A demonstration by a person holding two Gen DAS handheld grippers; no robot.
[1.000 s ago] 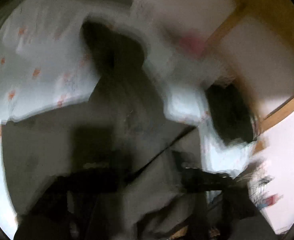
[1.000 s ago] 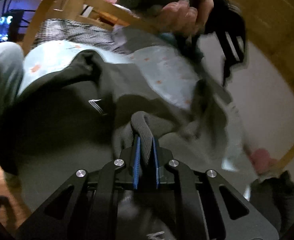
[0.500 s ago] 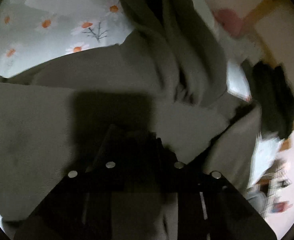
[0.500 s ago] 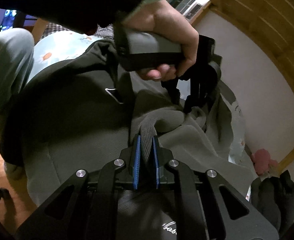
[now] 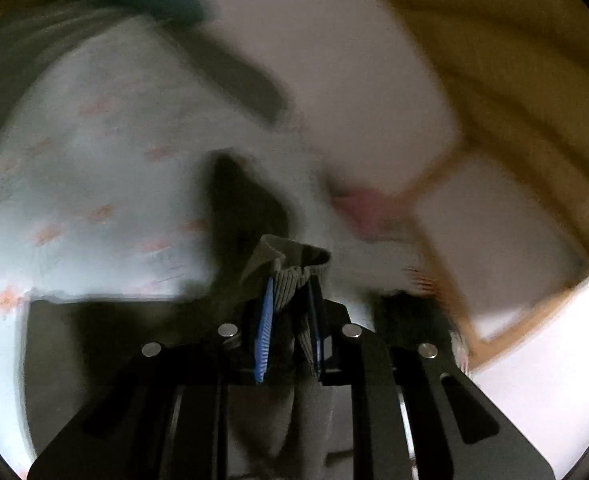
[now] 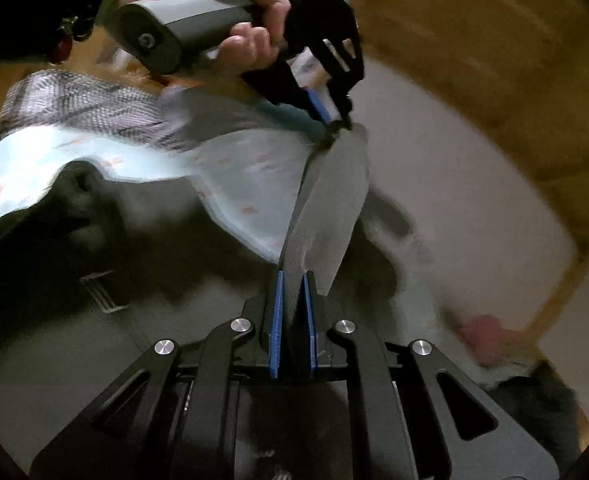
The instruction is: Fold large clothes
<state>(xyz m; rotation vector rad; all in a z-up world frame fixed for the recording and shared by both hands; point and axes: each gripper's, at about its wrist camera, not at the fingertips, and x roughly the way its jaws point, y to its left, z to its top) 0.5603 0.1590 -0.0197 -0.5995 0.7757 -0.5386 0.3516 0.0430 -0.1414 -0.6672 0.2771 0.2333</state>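
Over the bed (image 6: 230,168), with its daisy sheet, the grey sweatshirt (image 6: 326,208) is stretched in a taut band between the two tools. The body of it lies slack on the sheet below, dark and rumpled, toward the near edge.

The right gripper (image 6: 293,280) has its blue pads closed narrow on the lower end of the band. The left gripper (image 5: 290,284) is pinched on a ribbed cuff (image 5: 290,268), bunched between its pads; from the other side it shows high up, tips pinning the top of the band.

The risk I would name is the grip on that rib. Only a small bunch of it sits between the pads, and the left view is smeared, so the tool is likely moving fast; a sharp tug could pull the rib free and drop the sleeve in a heap. The band also looks twisted edge-on, and laid down like that it would crease crooked. A pink thing (image 6: 482,336) and dark clothes (image 6: 534,396) lie near the far corner, close enough for a swung sleeve to land on them.

The left hand (image 6: 250,12) grips its handle overhand, raised above the bed, tool pointing down and away. The right tool sits low, aimed up along the band.
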